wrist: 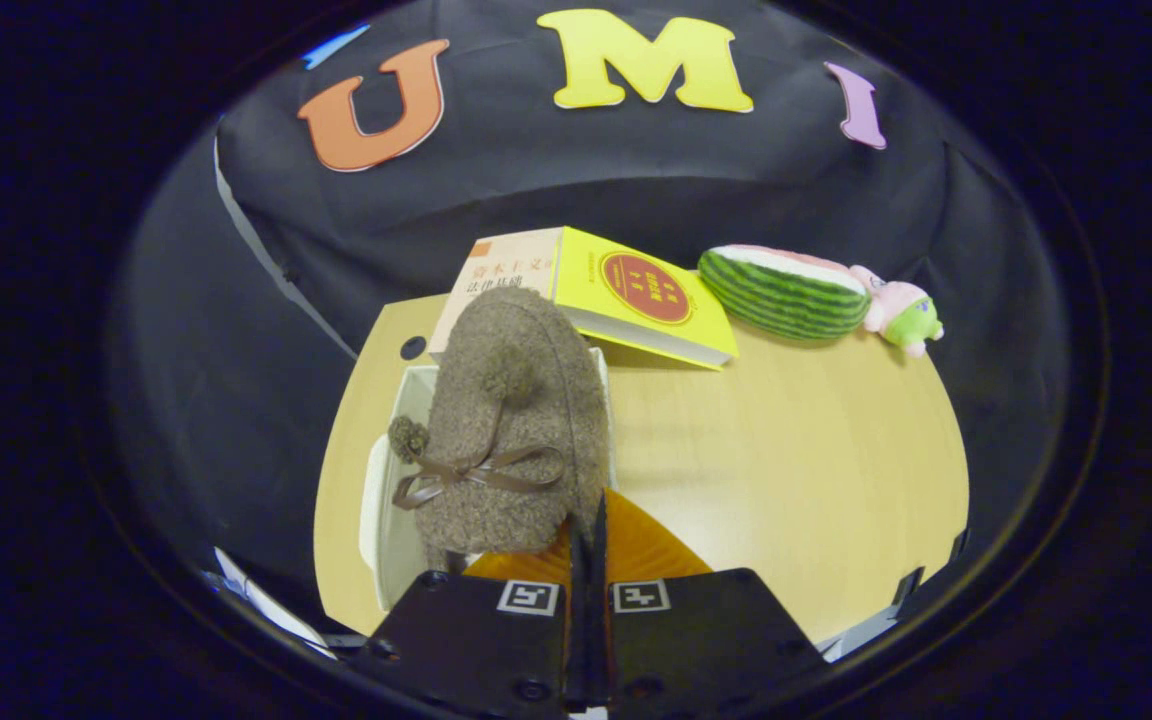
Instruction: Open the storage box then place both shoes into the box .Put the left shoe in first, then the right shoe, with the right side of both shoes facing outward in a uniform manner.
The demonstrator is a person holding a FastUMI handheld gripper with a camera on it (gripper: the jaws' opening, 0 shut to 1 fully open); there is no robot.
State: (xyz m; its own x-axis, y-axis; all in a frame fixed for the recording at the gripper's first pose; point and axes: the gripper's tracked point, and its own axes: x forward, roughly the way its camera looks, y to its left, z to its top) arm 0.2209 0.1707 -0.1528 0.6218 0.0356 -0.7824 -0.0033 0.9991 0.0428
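Tongs [586, 545] clamping shoe [511, 420], over box [406, 400]

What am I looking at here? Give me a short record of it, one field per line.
held item: brown woolly shoe with ribbon bow and pompoms
gripper: fingers closed together on the shoe's near edge
shoe position: hanging over the white storage box, toe pointing away
box: open, on the near left part of the wooden table
behind the box: yellow book, propped open
far right of table: watermelon-slice plush with a small pink and green plush toy beside it
second shoe: cannot tell where it is
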